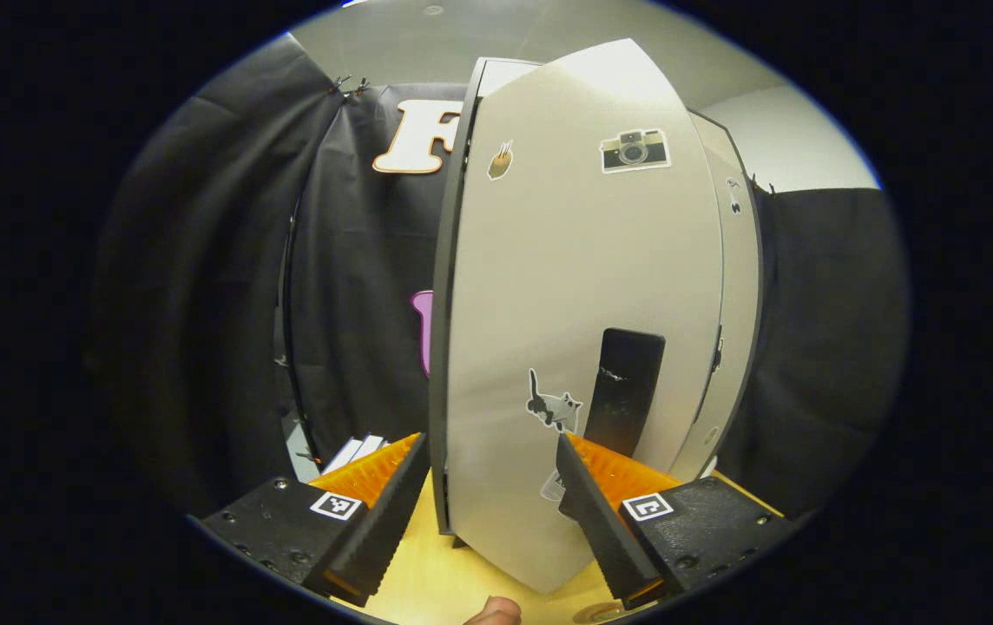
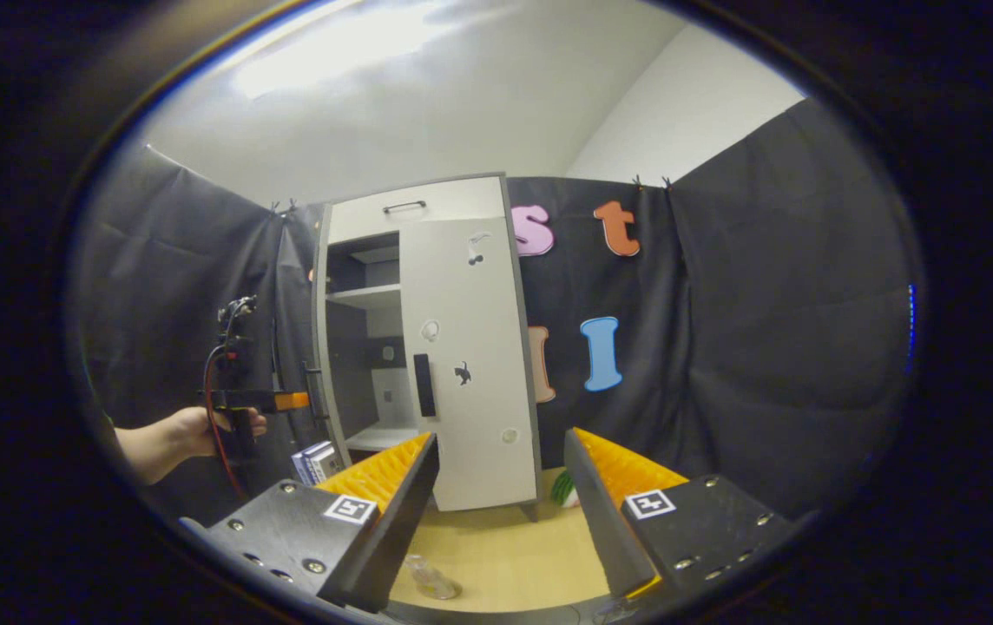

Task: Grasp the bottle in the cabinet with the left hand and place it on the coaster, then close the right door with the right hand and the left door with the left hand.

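Apparently the right door point(image 2: 470, 365) is already closed — the left door point(image 1: 583, 330) is being pushed by the spread left gripper point(image 1: 494, 486). A bottle point(image 2: 429, 580), seemingly on its coaster, is seen below the spread right gripper point(image 2: 501, 486).

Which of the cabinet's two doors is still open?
The left door, beside the left gripper. It swings out edge-on, baring the shelves. The right door, with the black handle, lies flat against the cabinet front.
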A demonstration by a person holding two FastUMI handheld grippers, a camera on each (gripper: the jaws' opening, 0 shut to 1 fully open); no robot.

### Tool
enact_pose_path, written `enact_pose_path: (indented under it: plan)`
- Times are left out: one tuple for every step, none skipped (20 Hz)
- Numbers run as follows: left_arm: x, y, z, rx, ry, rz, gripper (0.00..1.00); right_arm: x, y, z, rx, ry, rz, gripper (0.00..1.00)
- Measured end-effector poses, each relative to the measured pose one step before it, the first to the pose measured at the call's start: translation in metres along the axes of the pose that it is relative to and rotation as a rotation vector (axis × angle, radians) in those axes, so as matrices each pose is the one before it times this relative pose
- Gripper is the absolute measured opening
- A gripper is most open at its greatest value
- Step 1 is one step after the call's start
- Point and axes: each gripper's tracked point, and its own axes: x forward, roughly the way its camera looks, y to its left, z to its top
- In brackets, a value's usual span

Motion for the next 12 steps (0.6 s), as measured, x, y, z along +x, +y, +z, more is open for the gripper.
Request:
enact_pose_path:
  plan:
    - [0.00325, -0.00805, -0.00191, -0.01057, 0.00696, -0.01961, 0.95, 0.00221, -0.00164, -0.00178, 0.00192, 0.01116, -0.00753, 0.89]
    - [0.00363, -0.00866, -0.00181, 0.00027, 0.00133, -0.01917, 0.95, 0.0015, -0.00253, -0.00367, -0.00096, 0.01366, -0.0067, 0.89]
    - [0.00331, -0.00588, -0.00066, 0.00848, -0.00245, -0.00546, 0.95, 0.00019, 0.00068, -0.00221, -0.005, 0.0102, -0.00236, 0.89]
    - [0.0018, -0.0018, -0.00182, 0.01074, -0.00135, 0.01275, 0.95, 0.0, 0.00043, -0.00087, -0.00769, 0.00201, 0.00032, 0.89]
    - [-0.00023, -0.00121, -0.00109, 0.0142, -0.00308, 0.0175, 0.95, 0.00086, 0.00341, 0.00161, -0.00695, -0.00497, 0.00451, 0.89]
    - [-0.00215, 0.00026, -0.00089, 0.00924, -0.00537, 0.01908, 0.96, 0.00089, 0.00379, 0.00216, -0.00304, -0.0072, 0.0089, 0.89]
    - [-0.0039, -0.00256, -0.00158, 0.00339, 0.0027, 0.00345, 0.96, 0.00107, 0.00573, 0.00174, -0.00234, -0.00927, 0.01518, 0.89]
    - [-0.00502, -0.00251, -0.00164, -0.00373, -0.00459, 0.00214, 0.95, 0.00118, 0.00495, 0.00227, -0.00358, -0.00853, 0.01569, 0.86]
    - [-0.00544, -0.00461, 0.00008, -0.00234, 0.00006, -0.01188, 0.96, 0.00229, 0.00189, 0.00251, -0.00623, -0.00747, 0.00918, 0.86]
    - [-0.00664, -0.0026, -0.00023, 0.00179, -0.00211, -0.0025, 0.95, 0.00087, 0.00121, 0.0013, -0.00688, -0.00695, -0.00086, 0.89]
    - [-0.00627, -0.00203, 0.00075, 0.00751, -0.0003, -0.00517, 0.95, 0.00182, 0.00047, -0.00006, -0.00349, 0.00017, -0.00344, 0.89]
    - [-0.00624, -0.00401, 0.0003, 0.00413, -0.00335, -0.00716, 0.95, -0.0001, 0.00429, -0.00072, -0.00609, -0.00348, 0.00691, 0.89]
